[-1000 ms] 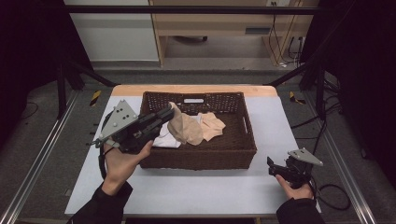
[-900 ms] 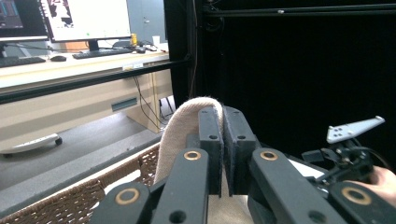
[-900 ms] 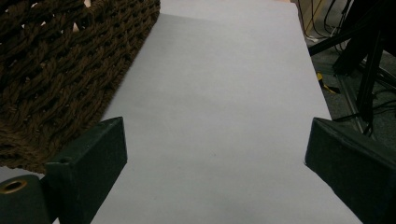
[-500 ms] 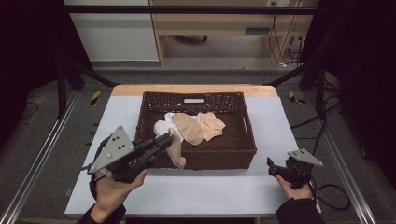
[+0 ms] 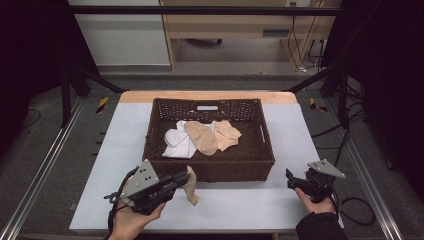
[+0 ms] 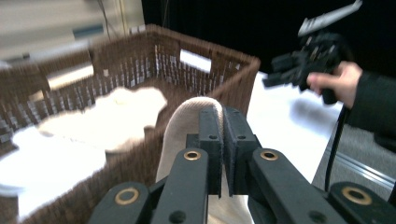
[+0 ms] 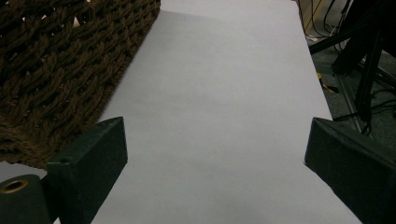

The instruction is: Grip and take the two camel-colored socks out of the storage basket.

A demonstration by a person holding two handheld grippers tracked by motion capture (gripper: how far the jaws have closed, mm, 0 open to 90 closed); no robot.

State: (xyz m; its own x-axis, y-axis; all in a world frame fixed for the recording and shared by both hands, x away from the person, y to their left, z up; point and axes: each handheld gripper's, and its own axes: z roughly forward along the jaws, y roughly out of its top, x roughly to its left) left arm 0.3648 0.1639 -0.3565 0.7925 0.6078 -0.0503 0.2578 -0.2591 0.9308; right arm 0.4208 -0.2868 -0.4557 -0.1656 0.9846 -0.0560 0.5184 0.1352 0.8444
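A brown wicker basket (image 5: 260,160) stands mid-table with a white sock (image 5: 176,142) and two beige socks (image 5: 202,137) lying in it. My left gripper (image 5: 186,176) is low over the table just in front of the basket's near wall, shut on another beige sock (image 5: 191,190) that hangs down from its tips. In the left gripper view the jaws (image 6: 223,119) pinch the sock's folded top (image 6: 184,123), with the basket (image 6: 233,79) behind. My right gripper (image 5: 291,179) rests near the table's front right, open; its view shows wide-apart jaws (image 7: 215,154) with bare table between them.
The white table top (image 5: 115,150) has free strips left, right and in front of the basket. The basket's corner (image 7: 51,70) lies close to the right gripper's left jaw. Cables (image 5: 360,205) and metal frame rails (image 5: 45,165) run beside the table.
My left gripper has moved from above the basket back toward the table's front edge and down, carrying the beige sock out over the near wall. The right gripper has stayed put.
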